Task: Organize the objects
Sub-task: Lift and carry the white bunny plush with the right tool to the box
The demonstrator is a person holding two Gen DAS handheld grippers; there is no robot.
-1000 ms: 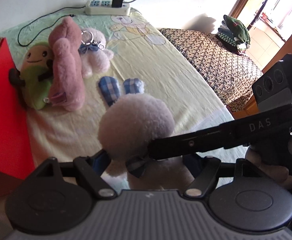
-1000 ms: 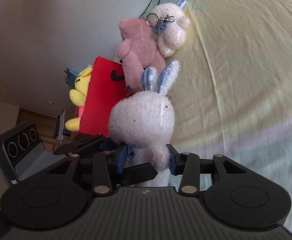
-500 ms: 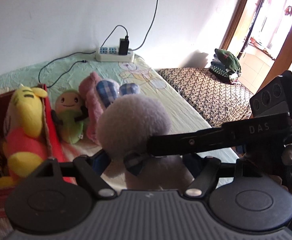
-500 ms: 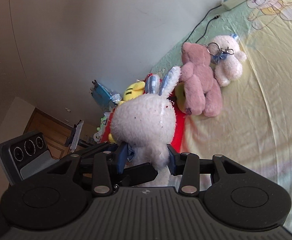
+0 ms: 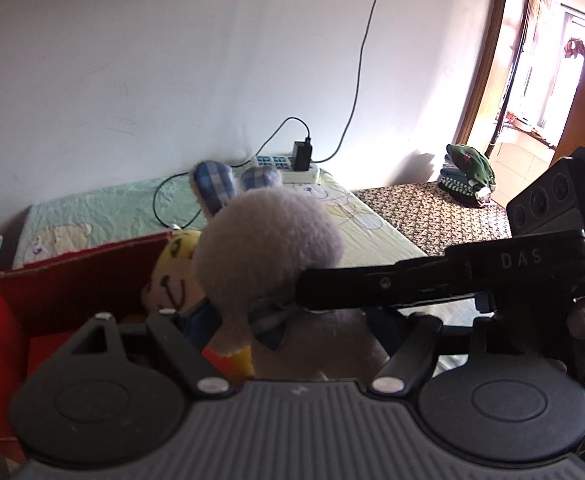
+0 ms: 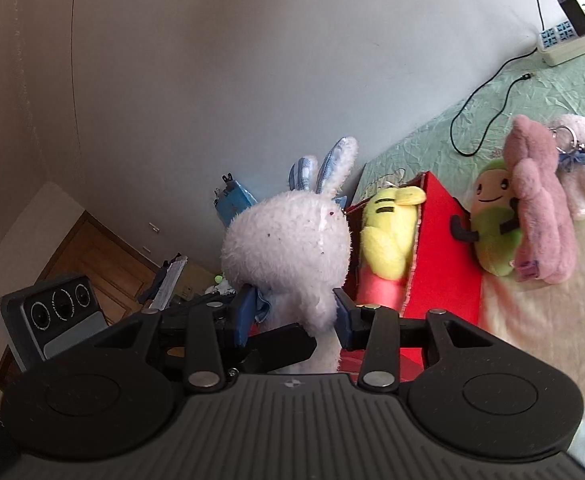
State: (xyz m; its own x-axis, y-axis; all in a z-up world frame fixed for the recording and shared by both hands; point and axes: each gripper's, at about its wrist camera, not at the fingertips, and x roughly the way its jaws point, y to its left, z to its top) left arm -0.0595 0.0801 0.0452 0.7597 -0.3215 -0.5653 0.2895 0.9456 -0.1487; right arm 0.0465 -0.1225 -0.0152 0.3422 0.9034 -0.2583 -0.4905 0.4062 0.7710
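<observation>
Gripping the white plush bunny (image 6: 288,248) at its neck with the right gripper (image 6: 292,316), both blue pads pressing into the fur from 9 and 3 o'clock. Holding the same bunny (image 5: 268,248) from the other side with the left gripper (image 5: 292,324), clenched around the body just below the checked bow; the right gripper's black finger crossing in from 3 o'clock and touching the toy under the head. Keeping the bunny upright in the air, its 2 blue-checked ears (image 6: 324,168) pointing toward 12 o'clock.

Hanging above the near edge of the red box (image 6: 440,264), at about 2 o'clock from the bunny in the right wrist view; in the left wrist view, showing the box (image 5: 68,284) open at 9 o'clock beneath the toy. Sitting inside the box, a yellow plush (image 6: 388,236) leaning against its wall, seen again just behind the bunny (image 5: 176,268). Leaning on the outer face of the box, a green plush (image 6: 492,228), with a pink bear (image 6: 540,204) pressed against it and a small white bear (image 6: 584,168) with a key ring beside that, all lying on the bed (image 6: 540,320).

Resting at the far end of the bed by the wall, a power strip (image 5: 288,164) with a black charger plugged in.
</observation>
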